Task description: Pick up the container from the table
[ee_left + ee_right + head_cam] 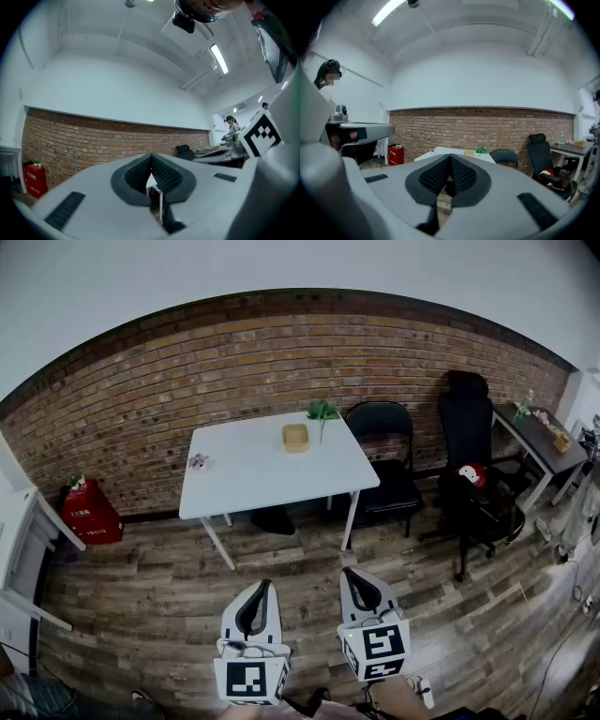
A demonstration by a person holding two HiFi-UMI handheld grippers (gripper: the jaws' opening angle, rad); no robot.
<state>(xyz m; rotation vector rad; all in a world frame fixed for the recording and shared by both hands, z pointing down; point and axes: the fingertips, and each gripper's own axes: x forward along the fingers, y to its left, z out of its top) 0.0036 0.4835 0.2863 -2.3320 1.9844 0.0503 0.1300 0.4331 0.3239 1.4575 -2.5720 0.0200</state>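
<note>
A small yellow container sits on the white table near its far edge, against the brick wall. In the right gripper view the container shows as a tiny yellow shape on the table. My left gripper and right gripper are held low over the wooden floor, well short of the table. Both have their jaw tips together with nothing between them. The left gripper points level and sees only a corner and a leg of the table.
A green plant stands next to the container and a small pink thing lies at the table's left edge. Black chairs stand right of the table, a red box at left, a desk at far right.
</note>
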